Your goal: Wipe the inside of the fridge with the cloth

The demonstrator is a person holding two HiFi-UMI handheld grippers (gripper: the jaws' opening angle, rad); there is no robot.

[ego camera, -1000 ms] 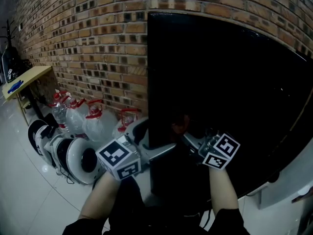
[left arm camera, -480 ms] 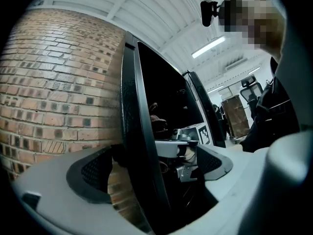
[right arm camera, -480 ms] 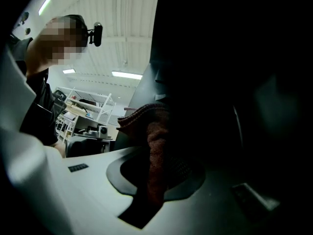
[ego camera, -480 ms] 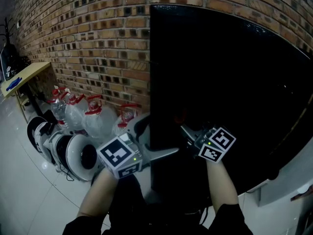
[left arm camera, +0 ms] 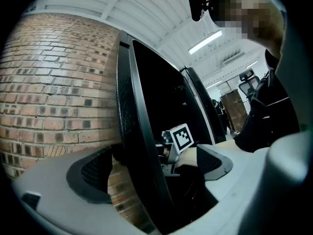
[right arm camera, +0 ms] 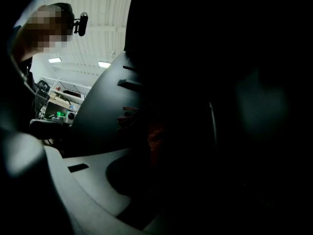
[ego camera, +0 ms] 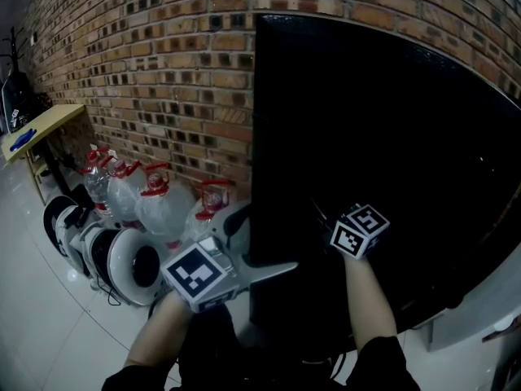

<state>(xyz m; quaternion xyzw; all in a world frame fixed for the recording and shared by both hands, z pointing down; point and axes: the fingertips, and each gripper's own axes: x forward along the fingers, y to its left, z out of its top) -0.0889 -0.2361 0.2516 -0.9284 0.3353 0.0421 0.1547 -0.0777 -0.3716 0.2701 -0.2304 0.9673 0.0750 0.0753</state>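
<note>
The black fridge (ego camera: 391, 137) fills the right of the head view, its door edge (left arm camera: 139, 131) running up the left gripper view. My left gripper (ego camera: 260, 247) stands open astride that edge, one finger on the brick-wall side and one on the dark side. Its jaws (left arm camera: 151, 173) have just been opening, and the pads are clear of the door between them. My right gripper (ego camera: 326, 218) reaches into the dark in front of the fridge, only its marker cube showing well. In the right gripper view it (right arm camera: 156, 148) is shut on a faint red cloth (right arm camera: 156, 133); the surroundings are too dark to read.
A brick wall (ego camera: 163, 72) runs behind the fridge. Several large water bottles with red caps (ego camera: 155, 206) and white round objects (ego camera: 122, 267) stand on the floor by the wall at left. A wooden table (ego camera: 41, 129) is at the far left.
The right gripper has moved forward and up in the picture, deeper against the dark fridge. The left gripper's jaws have spread wider round the door edge and its cube has sunk a little.
</note>
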